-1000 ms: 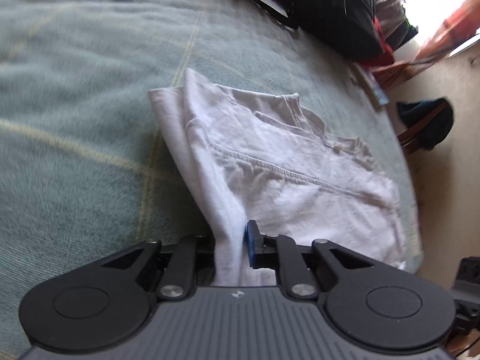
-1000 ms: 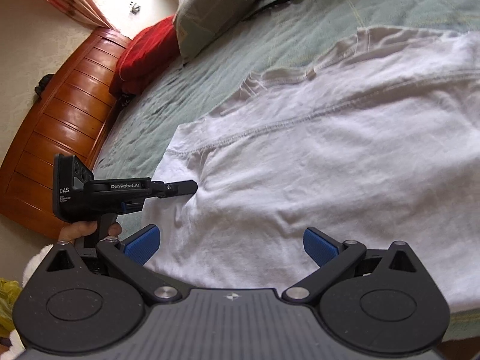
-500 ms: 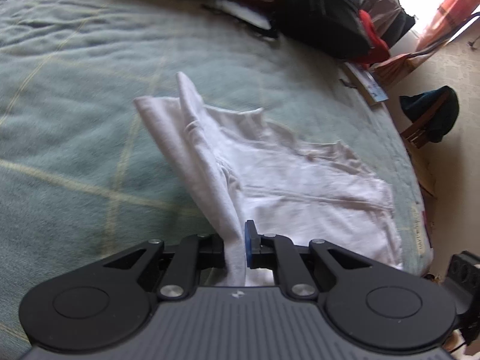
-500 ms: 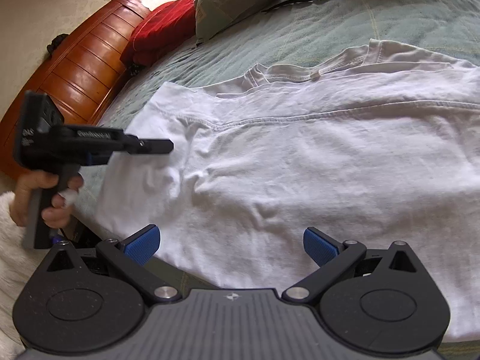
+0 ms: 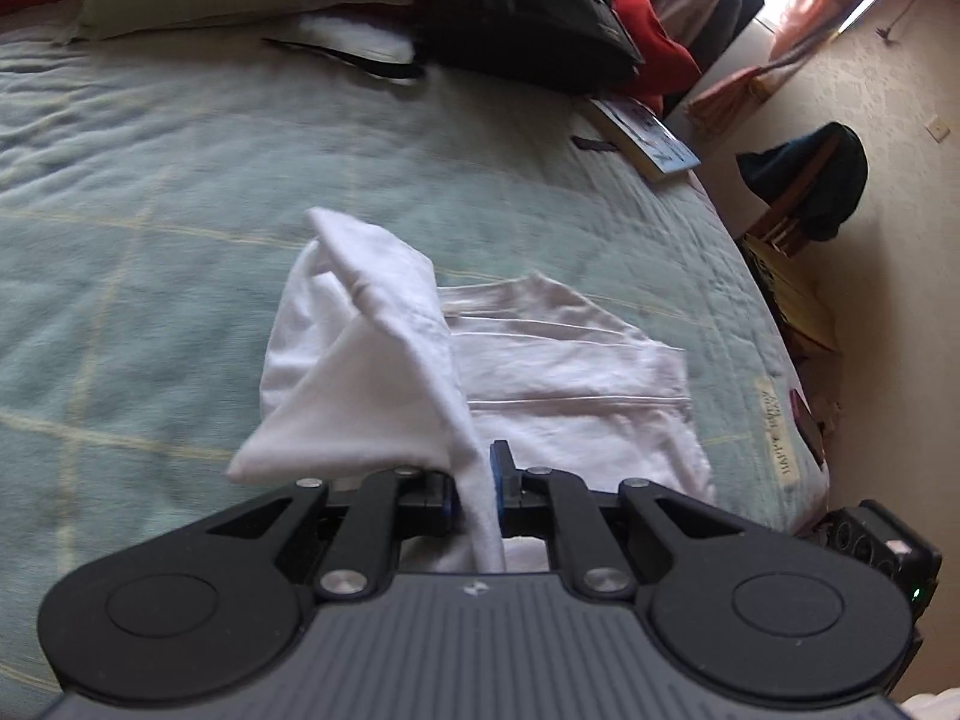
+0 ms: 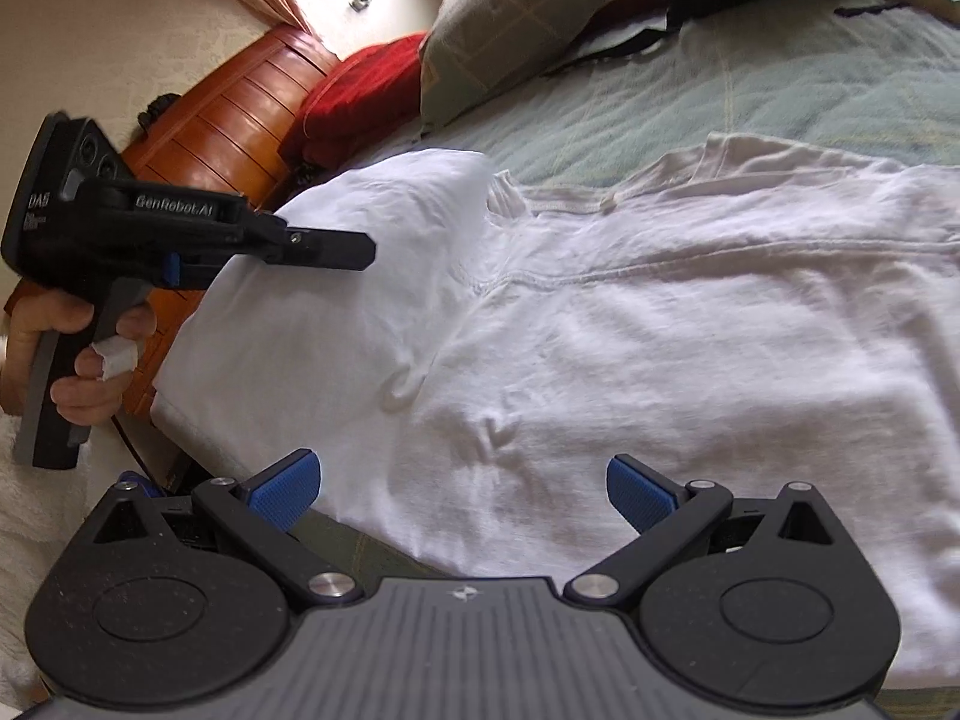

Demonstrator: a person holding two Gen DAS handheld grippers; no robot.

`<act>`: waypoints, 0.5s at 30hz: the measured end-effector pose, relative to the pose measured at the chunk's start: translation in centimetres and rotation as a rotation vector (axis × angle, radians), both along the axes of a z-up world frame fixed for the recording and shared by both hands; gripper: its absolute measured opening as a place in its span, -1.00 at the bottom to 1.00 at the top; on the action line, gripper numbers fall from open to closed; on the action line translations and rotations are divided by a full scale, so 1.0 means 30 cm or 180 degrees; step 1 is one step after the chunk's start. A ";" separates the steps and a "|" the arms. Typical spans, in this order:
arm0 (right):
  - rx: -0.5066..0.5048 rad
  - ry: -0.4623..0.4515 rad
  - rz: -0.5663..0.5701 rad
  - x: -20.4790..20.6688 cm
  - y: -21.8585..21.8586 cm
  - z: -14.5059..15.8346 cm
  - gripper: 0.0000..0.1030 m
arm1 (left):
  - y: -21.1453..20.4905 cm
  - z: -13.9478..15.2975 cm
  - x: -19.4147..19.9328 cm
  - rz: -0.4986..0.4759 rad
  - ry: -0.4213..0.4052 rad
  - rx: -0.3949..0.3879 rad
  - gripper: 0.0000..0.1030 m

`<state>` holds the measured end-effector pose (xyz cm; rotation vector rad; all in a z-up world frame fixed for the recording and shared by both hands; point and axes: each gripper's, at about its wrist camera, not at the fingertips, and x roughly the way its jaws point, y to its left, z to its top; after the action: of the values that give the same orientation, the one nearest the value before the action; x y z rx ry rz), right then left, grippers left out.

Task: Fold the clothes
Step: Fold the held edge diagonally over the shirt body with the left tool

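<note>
Left gripper [image 5: 477,495] lifts white shirt [image 6: 660,360] edge; pillow [image 6: 510,18] beyond.

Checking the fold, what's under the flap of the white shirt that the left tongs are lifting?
Under the lifted flap lies more white shirt, spread on the green bedspread. The left tongs hide the pinched edge.

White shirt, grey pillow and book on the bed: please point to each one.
white shirt [image 6: 690,348], right wrist view, on its flat body.
grey pillow [image 6: 510,18], right wrist view, on its face.
book [image 5: 645,135], left wrist view, on its cover.
</note>
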<state>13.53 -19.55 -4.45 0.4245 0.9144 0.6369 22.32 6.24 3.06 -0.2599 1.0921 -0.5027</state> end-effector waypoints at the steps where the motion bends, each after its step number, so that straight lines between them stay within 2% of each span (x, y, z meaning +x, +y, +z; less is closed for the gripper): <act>1: 0.0009 -0.0027 -0.0010 -0.005 -0.013 0.003 1.00 | -0.025 0.006 0.003 -0.0018 0.0001 0.0014 -0.82; 7: -0.0025 -0.0191 -0.0062 -0.035 -0.091 0.011 1.00 | -0.167 0.017 0.022 -0.0169 0.0013 0.0040 -0.82; 12: -0.0152 -0.0209 -0.0111 -0.056 -0.147 -0.003 1.00 | -0.266 -0.003 0.035 -0.0280 0.0051 0.0056 -0.82; 15: -0.0123 -0.0201 -0.0159 -0.067 -0.177 -0.008 1.00 | -0.305 -0.035 0.042 -0.0298 0.0110 0.0074 -0.82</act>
<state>11.51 -24.85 -4.68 0.3894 0.8522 0.5831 23.59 -2.91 2.02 -0.1983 1.1470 -0.5704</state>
